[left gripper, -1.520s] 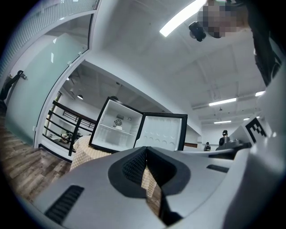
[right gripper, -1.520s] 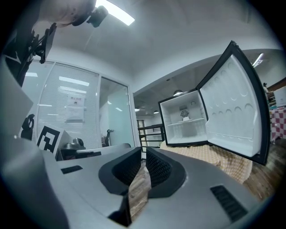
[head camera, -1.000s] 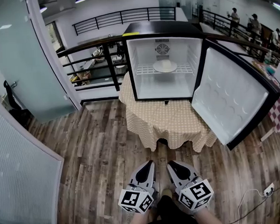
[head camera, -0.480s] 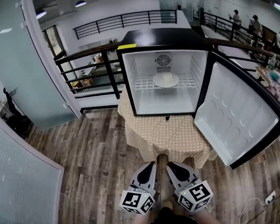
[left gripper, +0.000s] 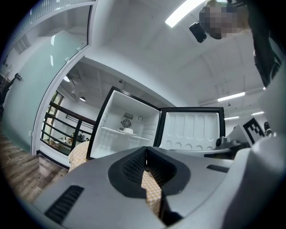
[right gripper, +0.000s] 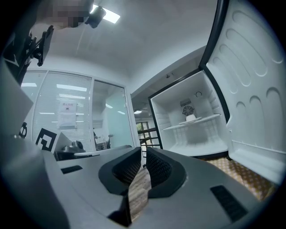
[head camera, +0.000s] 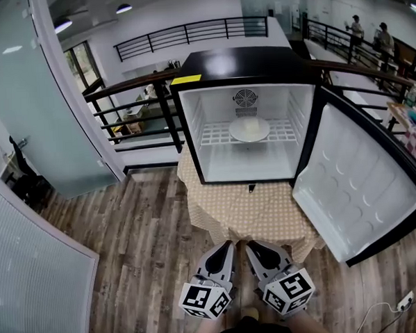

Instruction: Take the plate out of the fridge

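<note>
A black mini fridge (head camera: 241,59) stands open on a table with a checked cloth (head camera: 245,212). Its door (head camera: 358,186) swings out to the right. A white plate (head camera: 249,130) with something pale on it rests on the wire shelf inside; the plate (left gripper: 128,131) (right gripper: 192,119) also shows small in both gripper views. My left gripper (head camera: 225,248) and right gripper (head camera: 253,248) hang side by side low in the head view, over the wood floor in front of the table. Both are shut on nothing and far from the plate.
Behind the fridge runs a black railing (head camera: 138,96) with a drop beyond it. A glass partition (head camera: 24,102) fills the left side. People (head camera: 357,26) stand far off at the back right. A wall socket and cable (head camera: 403,302) lie on the floor at the right.
The fridge and table have drawn nearer and now sit larger and lower in the head view. Both grippers keep their place at the bottom, still shut.
</note>
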